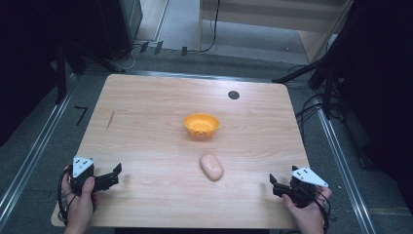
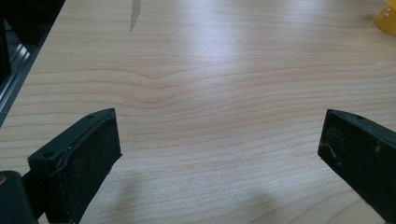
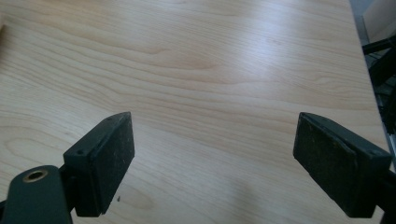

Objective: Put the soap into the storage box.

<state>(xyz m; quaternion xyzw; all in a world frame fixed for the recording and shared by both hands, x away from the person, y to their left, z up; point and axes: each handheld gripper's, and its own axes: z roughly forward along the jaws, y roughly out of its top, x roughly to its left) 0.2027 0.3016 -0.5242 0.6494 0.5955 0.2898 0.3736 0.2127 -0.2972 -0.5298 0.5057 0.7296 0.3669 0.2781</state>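
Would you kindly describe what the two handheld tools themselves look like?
Both the left tool and right tool are black, each topped by a grey three-cornered plate and trailing a black cable. Their flat rectangular pads look dark, scuffed and dusty.

A pale pink, oval, smooth lump, possibly a potato, lies flat mid-counter, just near a small, upright orange plastic bowl.
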